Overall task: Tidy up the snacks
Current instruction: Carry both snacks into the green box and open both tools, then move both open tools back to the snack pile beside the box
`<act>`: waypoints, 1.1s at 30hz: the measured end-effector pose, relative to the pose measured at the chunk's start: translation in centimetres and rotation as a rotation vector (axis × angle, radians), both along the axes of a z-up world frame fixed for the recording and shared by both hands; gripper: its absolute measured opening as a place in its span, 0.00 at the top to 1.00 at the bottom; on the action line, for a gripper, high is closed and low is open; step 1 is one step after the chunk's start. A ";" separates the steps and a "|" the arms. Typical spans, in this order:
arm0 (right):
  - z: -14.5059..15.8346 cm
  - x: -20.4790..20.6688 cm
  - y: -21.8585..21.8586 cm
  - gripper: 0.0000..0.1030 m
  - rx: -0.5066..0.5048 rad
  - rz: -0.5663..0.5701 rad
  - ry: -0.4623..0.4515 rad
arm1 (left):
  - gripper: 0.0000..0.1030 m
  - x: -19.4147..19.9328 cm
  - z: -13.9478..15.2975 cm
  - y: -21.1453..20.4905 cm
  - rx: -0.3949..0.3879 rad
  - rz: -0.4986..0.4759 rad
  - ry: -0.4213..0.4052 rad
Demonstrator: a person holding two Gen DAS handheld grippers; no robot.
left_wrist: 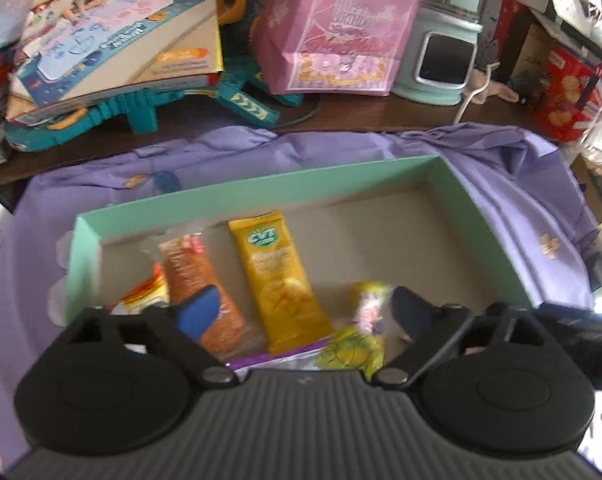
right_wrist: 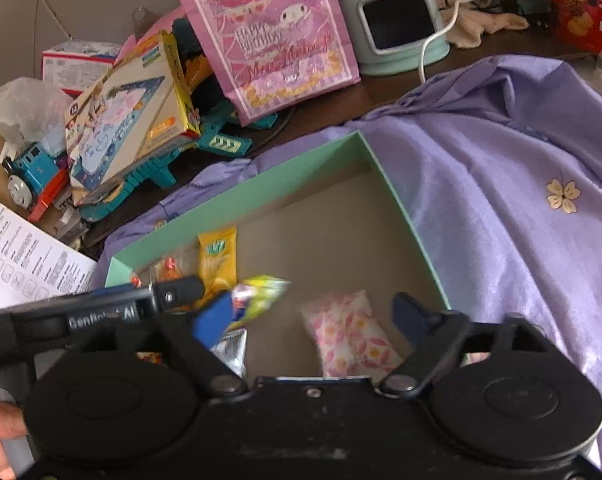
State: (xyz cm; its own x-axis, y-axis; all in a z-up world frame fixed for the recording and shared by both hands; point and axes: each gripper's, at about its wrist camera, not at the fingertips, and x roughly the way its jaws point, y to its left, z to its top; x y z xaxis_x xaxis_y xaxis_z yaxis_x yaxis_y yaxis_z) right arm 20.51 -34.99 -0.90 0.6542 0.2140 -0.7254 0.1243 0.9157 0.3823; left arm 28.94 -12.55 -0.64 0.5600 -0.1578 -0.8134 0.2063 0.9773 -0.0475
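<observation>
A mint-green box [left_wrist: 261, 184] with a brown floor lies on purple cloth. Inside it are a yellow packet [left_wrist: 279, 280], an orange-brown packet [left_wrist: 197, 276], an orange-and-white packet [left_wrist: 145, 296] and a yellow-green packet [left_wrist: 351, 352]. My left gripper [left_wrist: 305, 312] hangs open over them, holding nothing. In the right wrist view the box [right_wrist: 389, 196] holds a pink patterned packet [right_wrist: 349, 332] between the wide-apart fingers of my right gripper [right_wrist: 309, 316], untouched by them. A blurred yellow-green packet [right_wrist: 261, 296] sits by its left finger. The yellow packet [right_wrist: 217, 256] lies farther back.
Behind the box stand a pink birthday bag [left_wrist: 333, 28], a pale green appliance [left_wrist: 441, 52] with a white cable, a toy box [left_wrist: 117, 36] on teal toy tracks, and a red biscuit box [left_wrist: 565, 92]. A toy train [right_wrist: 33, 176] and a printed sheet [right_wrist: 25, 256] lie left.
</observation>
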 end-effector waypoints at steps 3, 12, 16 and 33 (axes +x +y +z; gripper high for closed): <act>0.6 -0.7 0.2 0.01 -0.009 -0.004 -0.012 | 0.01 -0.7 0.0 0.2 0.020 -0.003 0.007; 2.5 -3.3 0.8 0.00 -0.033 0.014 -0.035 | 0.00 -3.9 1.0 0.2 0.035 -0.020 0.015; 3.0 -5.1 0.6 0.00 -0.038 0.014 -0.038 | 0.00 -6.1 1.7 0.1 0.030 -0.040 0.004; 0.0 -11.8 -1.2 0.00 -0.024 -0.016 0.037 | 0.00 -13.5 -1.6 -0.7 0.069 -0.088 0.070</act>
State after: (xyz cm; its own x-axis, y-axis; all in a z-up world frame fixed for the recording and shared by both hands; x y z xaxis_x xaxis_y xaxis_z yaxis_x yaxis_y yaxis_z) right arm 8.76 -36.20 -0.94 0.6304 0.1857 -0.7538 0.1526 0.9224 0.3549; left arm 15.47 -13.29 -2.21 0.4876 -0.1460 -0.8608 0.2898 0.9571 0.0019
